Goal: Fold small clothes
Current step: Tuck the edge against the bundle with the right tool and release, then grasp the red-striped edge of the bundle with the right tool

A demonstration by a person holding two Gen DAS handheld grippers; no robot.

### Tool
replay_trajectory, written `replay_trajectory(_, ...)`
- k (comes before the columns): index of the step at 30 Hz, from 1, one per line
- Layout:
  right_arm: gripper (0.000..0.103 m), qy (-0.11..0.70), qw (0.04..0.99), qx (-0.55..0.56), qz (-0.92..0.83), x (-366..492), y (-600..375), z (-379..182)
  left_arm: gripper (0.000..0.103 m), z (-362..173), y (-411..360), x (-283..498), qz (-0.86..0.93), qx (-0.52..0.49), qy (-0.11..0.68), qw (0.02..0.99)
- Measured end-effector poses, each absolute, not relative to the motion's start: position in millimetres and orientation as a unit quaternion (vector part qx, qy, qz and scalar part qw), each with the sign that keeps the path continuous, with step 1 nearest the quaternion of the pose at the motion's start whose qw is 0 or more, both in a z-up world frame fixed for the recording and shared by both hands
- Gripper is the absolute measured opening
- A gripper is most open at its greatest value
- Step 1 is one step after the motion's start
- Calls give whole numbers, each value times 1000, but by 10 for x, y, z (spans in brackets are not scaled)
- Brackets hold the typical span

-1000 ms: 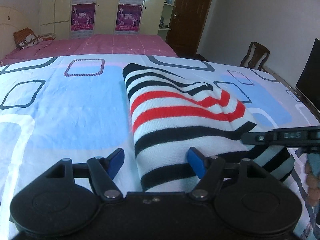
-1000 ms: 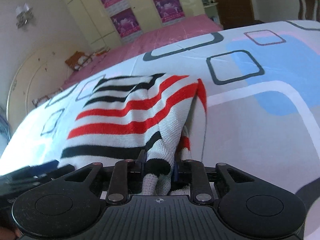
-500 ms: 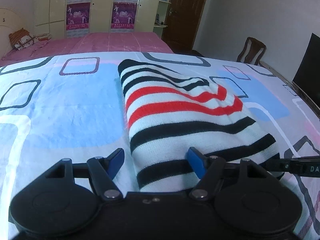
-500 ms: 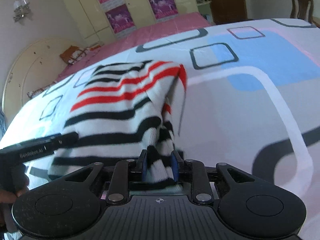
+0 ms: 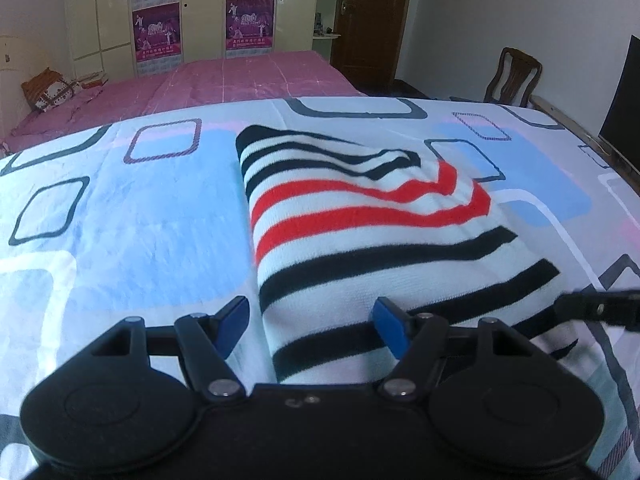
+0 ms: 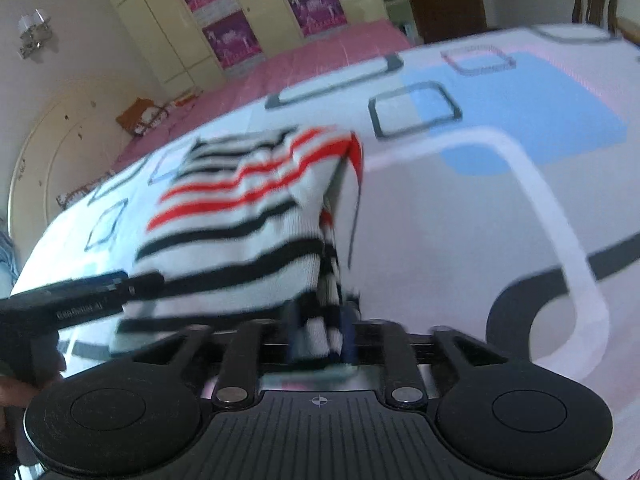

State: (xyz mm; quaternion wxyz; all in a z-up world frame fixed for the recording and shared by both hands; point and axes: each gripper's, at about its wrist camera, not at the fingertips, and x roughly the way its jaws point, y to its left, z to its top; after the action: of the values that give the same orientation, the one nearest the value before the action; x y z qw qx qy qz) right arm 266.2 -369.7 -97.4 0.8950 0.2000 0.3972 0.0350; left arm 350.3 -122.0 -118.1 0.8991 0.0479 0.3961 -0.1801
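A white knitted garment with black and red stripes [image 5: 360,232] lies folded on the patterned bedsheet [image 5: 120,216]. My left gripper [image 5: 310,322] is open, its blue pads [image 5: 232,320] straddling the garment's near left edge without pinching it. My right gripper [image 6: 320,336] has the garment's [image 6: 248,216] near right hem bunched between its pads, which still touch the cloth while the jaws are opening. This view is blurred. One right finger [image 5: 600,308] shows at the garment's right corner, and a left finger [image 6: 80,300] reaches in over its near left part.
A pink bed [image 5: 248,76] with a cushion [image 5: 48,90] lies beyond the sheet. Cupboards with purple posters [image 5: 248,24] and a dark door [image 5: 372,16] line the far wall. A wooden chair [image 5: 516,76] and a dark screen [image 5: 624,104] stand at the right.
My right gripper has drawn the hem nearer and to the right, stretching the top layer flatter. The left gripper has stayed open at the near left edge.
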Motion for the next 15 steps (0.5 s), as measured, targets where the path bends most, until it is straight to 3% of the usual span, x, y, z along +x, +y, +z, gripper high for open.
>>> replay_trajectory(15, 50, 386, 891, 239, 16, 3546, -3820, -886, 69, -975, -1186, 4021, -157, 31, 384, 909)
